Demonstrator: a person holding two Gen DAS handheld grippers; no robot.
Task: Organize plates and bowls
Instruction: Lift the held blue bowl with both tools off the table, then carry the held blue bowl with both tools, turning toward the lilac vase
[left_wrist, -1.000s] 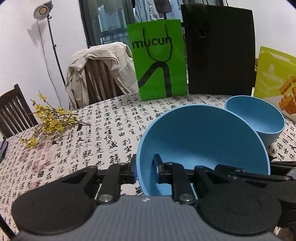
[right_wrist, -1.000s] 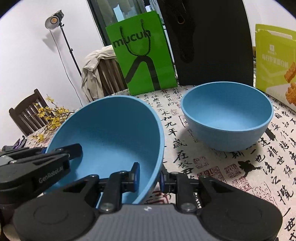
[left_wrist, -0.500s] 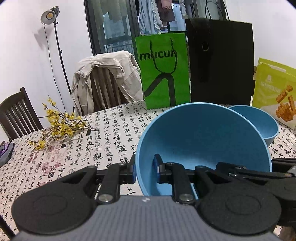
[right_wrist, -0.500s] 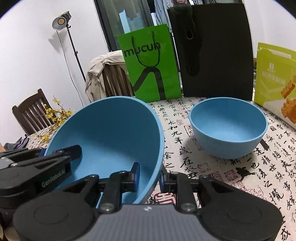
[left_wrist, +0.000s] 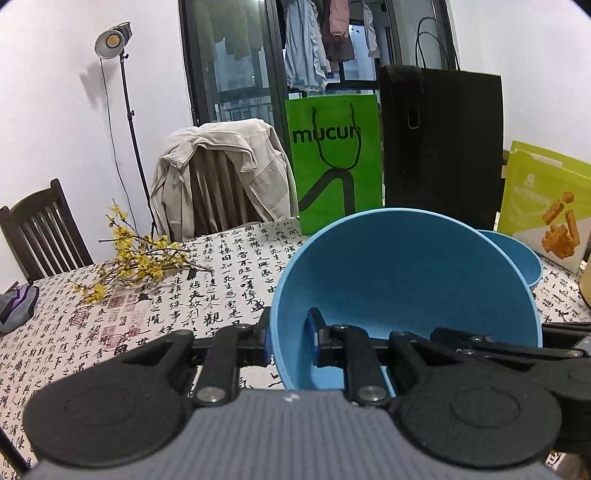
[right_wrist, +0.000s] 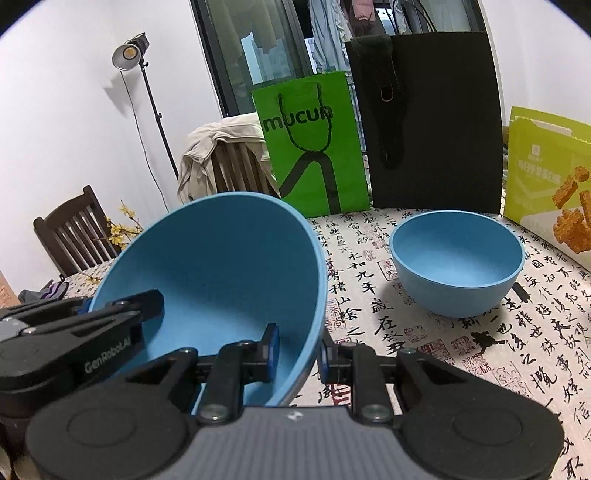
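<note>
A large blue bowl (left_wrist: 406, 280) (right_wrist: 221, 266) hangs tilted above the table, held by both grippers. My left gripper (left_wrist: 290, 338) is shut on its left rim, one pad inside and one outside. My right gripper (right_wrist: 295, 349) is shut on the opposite rim in the same way. The left gripper (right_wrist: 122, 314) also shows at the bowl's far side in the right wrist view. A second, smaller blue bowl (right_wrist: 458, 262) (left_wrist: 517, 254) stands upright on the table beyond and to the right, mostly hidden behind the held bowl in the left wrist view.
The table carries a cloth printed with black calligraphy (right_wrist: 369, 288). A green paper bag (left_wrist: 334, 162), a black bag (left_wrist: 439, 144) and a yellow-green snack box (right_wrist: 550, 184) stand along the far edge. Yellow flower sprigs (left_wrist: 136, 264) lie at the left. Chairs (left_wrist: 218, 188) stand behind.
Both grippers have risen with the large bowl between them, so the table and the second bowl sit lower and farther off in both views. The grips are unchanged.
</note>
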